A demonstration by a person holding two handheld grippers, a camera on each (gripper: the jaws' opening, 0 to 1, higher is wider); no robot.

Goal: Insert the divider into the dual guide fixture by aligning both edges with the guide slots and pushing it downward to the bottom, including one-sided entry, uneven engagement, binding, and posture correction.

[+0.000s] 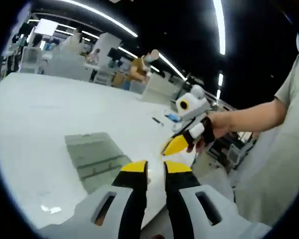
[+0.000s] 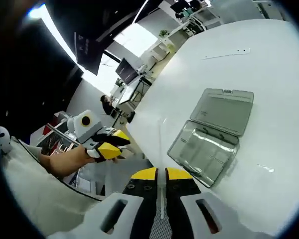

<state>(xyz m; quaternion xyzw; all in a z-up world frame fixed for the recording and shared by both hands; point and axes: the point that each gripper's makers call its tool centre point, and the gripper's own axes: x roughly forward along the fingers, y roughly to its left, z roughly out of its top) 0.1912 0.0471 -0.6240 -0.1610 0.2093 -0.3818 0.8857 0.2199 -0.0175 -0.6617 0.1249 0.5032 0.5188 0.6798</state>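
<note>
Counter (image 1: pixel 50 114): white and broad. It carries everything listed here, and I see workstations beyond its far edge.

Person: a pale sleeve and forearm come in on the right of the left gripper view. The hand (image 1: pixel 217 128) is wrapped round the right tongs.

Guide fixture (image 2: pixel 204 149): a clear, shallow case lying flat on the counter. Its lid (image 2: pixel 223 109) is swung open and lies flat on the far side. In the right gripper view I find the fixture just ahead and to the right of the right tongs. In the left gripper view it lies ahead and to the left of the left tongs.

Left tongs (image 1: pixel 155 169): yellow-tipped, jaws a little apart, and I see nothing between them. They are held over the near edge of the counter, apart from the fixture.

Right tongs (image 2: pixel 162 174): yellow-tipped, jaws drawn almost together on a thin clear sheet. They are held off the counter edge, near the left tongs.

Divider (image 2: pixel 161 149): the thin clear sheet, which I see edge-on as a faint line rising from between the right jaws. It is in the air, not in the fixture.

Small items: a dark pen-like piece (image 1: pixel 158 120) and a blue object (image 1: pixel 172 117) lie far across the counter. I cannot tell what either is.
</note>
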